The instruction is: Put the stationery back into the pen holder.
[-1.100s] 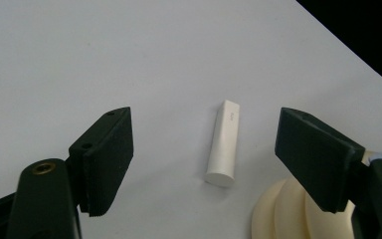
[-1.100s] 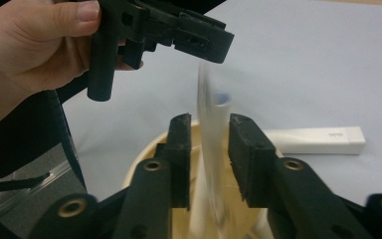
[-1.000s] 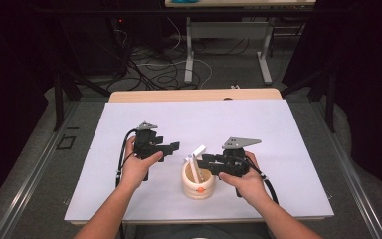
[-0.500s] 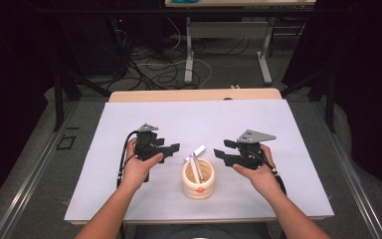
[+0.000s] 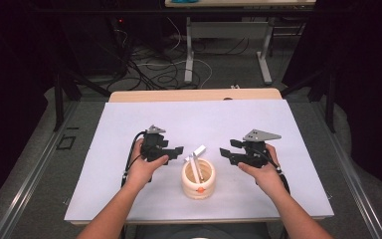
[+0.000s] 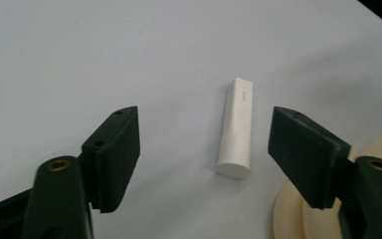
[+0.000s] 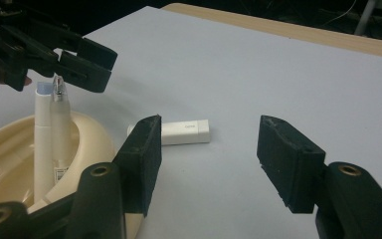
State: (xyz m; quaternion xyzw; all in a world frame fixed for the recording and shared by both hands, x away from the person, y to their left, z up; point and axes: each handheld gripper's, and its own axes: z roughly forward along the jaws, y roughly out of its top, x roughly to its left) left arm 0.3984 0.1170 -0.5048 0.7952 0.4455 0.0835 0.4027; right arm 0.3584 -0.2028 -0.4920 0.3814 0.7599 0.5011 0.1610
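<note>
White cap (image 6: 236, 130) lying flat on mat (image 5: 129, 124), just beside cream pot (image 5: 198, 178); pen (image 7: 59, 124) propped inside pot. Left gripper (image 5: 175, 151) poised over cap, jaws astride it and lately narrowing, pads not yet touching. Right gripper (image 5: 227, 154) now drawn back from pot, jaws lately opened, empty. Likely meaning: pen delivered, cap pickup next.

A white sheet (image 5: 129, 124) covers the wooden table (image 5: 194, 94); cables (image 5: 159, 69) sprawl on the floor beyond.
</note>
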